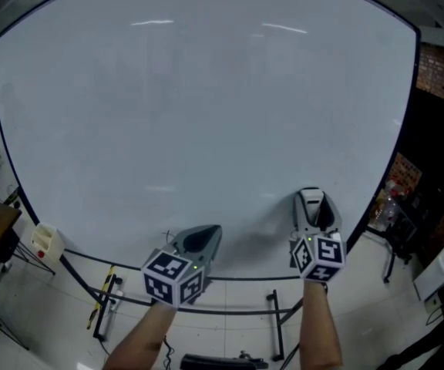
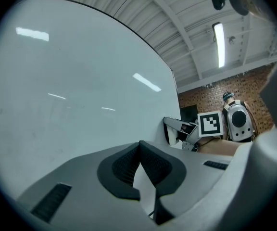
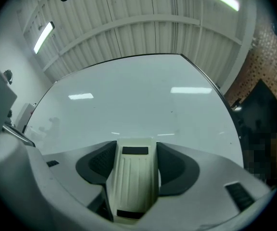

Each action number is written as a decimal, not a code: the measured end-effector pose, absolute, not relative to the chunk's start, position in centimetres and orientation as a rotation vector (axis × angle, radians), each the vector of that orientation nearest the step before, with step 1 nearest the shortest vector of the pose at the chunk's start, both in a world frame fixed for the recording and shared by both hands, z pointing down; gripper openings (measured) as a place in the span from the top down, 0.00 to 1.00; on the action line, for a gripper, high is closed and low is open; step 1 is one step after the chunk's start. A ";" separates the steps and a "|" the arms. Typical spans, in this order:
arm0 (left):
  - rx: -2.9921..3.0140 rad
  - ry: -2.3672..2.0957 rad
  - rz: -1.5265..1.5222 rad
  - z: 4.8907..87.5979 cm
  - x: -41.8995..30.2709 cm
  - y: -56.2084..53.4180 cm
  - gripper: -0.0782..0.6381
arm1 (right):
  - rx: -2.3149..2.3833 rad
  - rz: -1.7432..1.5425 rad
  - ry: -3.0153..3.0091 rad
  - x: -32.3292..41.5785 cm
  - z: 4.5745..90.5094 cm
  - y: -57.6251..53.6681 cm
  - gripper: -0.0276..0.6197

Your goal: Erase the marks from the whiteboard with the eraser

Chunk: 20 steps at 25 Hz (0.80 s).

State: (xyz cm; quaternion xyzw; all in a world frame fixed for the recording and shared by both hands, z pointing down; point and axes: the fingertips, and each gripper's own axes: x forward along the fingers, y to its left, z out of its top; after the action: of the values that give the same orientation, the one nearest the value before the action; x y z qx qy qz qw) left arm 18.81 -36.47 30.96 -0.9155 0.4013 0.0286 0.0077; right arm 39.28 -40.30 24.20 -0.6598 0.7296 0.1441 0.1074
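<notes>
The right gripper (image 1: 309, 205) squeezes the eraser (image 3: 134, 177), low by the board (image 1: 206, 91), near its bottom edge. The eraser's long side points up the board. Most of the board lies above and left. No clear marks show. The left gripper (image 2: 139, 147) is closed and empty.

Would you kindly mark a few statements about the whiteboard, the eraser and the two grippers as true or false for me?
1. The right gripper is shut on the cream ribbed plastic eraser. True.
2. The left gripper has its jaws wide apart around a marker. False: its jaws meet at the tips with nothing between them.
3. The large white whiteboard is covered in dark writing. False: no dark writing shows on it, only reflections of the lights.
4. A red brick wall stands off the whiteboard's right side in the head view. True.
</notes>
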 end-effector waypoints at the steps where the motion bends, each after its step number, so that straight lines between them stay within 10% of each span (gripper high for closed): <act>1: -2.860 1.256 0.093 30.9 18.6 -36.5 0.90 | -1.933 0.405 2.163 39.2 24.2 -40.2 0.56; 20: -2.835 1.140 0.144 27.6 19.2 -36.0 0.90 | -1.417 0.345 2.601 28.3 25.1 -33.0 0.55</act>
State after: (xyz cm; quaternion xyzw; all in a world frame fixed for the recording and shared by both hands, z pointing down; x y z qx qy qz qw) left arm 19.16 -36.02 27.59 -0.9260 0.3723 0.0470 0.0413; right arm 28.30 -33.04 25.15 -0.4737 0.8694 0.1153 0.0799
